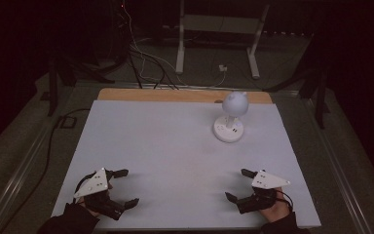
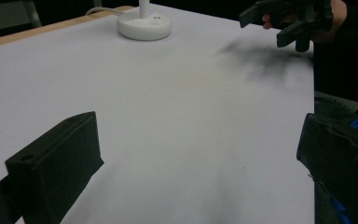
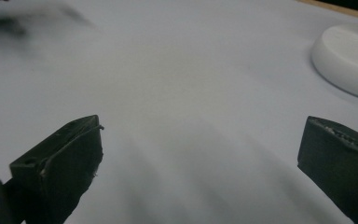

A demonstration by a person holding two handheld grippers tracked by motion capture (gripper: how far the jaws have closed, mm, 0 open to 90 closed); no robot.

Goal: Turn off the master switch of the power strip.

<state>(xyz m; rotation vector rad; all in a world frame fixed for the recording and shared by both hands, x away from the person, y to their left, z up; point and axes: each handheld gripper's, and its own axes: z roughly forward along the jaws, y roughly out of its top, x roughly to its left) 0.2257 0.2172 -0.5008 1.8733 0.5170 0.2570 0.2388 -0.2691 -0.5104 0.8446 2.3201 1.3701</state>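
jaws of each hand-held gripper, left (image 1: 125, 186) and right (image 1: 238, 184), gape wide, holding nothing.

Black left gripper (image 1: 124, 186) and right gripper (image 1: 239, 185) bear grey triangular plates; sleeves (image 1: 70, 222) seem dark.

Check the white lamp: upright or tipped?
Upright: the white lamp stands on its round base, flat on the table, with its globe above.

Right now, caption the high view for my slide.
Both open grippers, left gripper and right gripper, rest near the white table's front edge; a white lamp stands far right.
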